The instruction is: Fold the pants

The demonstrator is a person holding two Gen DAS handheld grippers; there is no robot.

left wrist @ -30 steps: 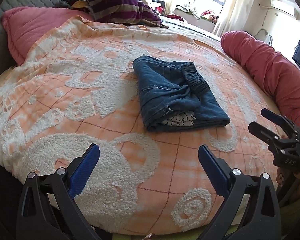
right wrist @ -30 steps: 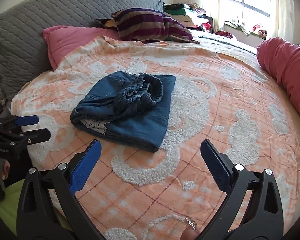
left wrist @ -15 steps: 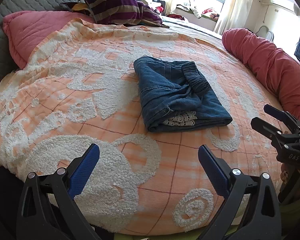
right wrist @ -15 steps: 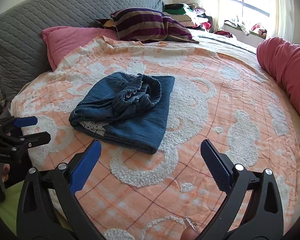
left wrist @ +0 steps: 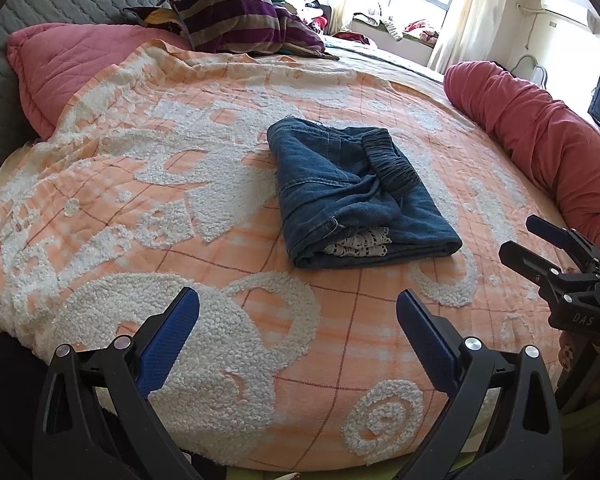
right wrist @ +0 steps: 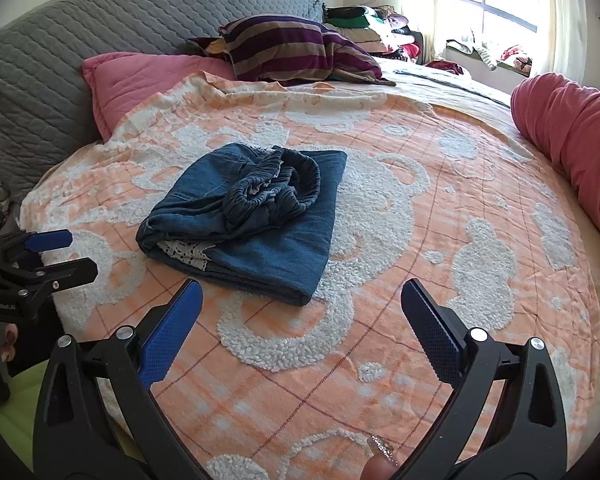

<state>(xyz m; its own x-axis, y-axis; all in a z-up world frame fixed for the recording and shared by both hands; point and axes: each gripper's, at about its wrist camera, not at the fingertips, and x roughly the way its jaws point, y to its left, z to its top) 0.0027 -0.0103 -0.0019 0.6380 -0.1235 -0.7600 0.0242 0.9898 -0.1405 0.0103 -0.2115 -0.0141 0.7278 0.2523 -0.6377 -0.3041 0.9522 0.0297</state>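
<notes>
Blue denim pants (left wrist: 352,196) lie folded in a compact bundle in the middle of the orange and white bedspread (left wrist: 148,184), elastic waistband on top and white lace showing at the near edge. They also show in the right wrist view (right wrist: 252,216). My left gripper (left wrist: 298,316) is open and empty, held back near the bed's front edge. My right gripper (right wrist: 302,308) is open and empty, just short of the bundle's near corner. Each gripper shows in the other's view, the right one at the right edge (left wrist: 540,240) and the left one at the left edge (right wrist: 60,254).
A pink pillow (left wrist: 72,68) and a striped pillow (left wrist: 236,20) lie at the head against the grey quilted headboard (right wrist: 60,52). A red bolster (left wrist: 540,140) runs along the right side. Piled clothes and a window stand at the back.
Both grippers have drawn slightly back and shifted; the pants bundle has not moved. Both grippers stay open.
</notes>
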